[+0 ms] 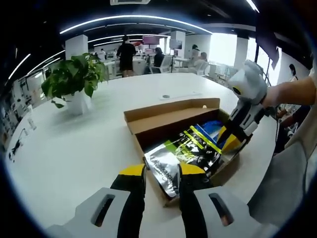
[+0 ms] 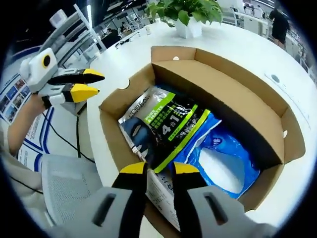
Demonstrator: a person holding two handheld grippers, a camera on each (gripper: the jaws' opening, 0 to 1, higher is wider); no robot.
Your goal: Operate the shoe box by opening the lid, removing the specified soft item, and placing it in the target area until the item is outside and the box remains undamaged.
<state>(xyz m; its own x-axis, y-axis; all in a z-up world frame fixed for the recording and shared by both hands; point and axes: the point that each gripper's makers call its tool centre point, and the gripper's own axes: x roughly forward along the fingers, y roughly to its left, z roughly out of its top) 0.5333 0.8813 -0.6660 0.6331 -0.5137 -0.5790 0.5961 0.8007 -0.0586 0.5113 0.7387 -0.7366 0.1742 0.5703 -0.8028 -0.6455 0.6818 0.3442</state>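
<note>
Cardboard shoe box [image 1: 174, 117] lies open on the white table [image 1: 74, 153] in the left gripper view, a silver-and-green soft pouch [image 1: 183, 153] inside. The left gripper [image 1: 162, 171] hangs just outside the box's near corner, jaws slightly parted, grasping nothing. The right gripper [image 1: 233, 130] reaches into the box from the right.

In the right gripper view, the right gripper [image 2: 158, 168] pinches the pouch's [image 2: 163, 124] lower edge between narrow jaws, beside a blue bag [image 2: 223, 158]. The left gripper [image 2: 81, 84] hovers beside the box [image 2: 237, 89], jaws ajar.
</note>
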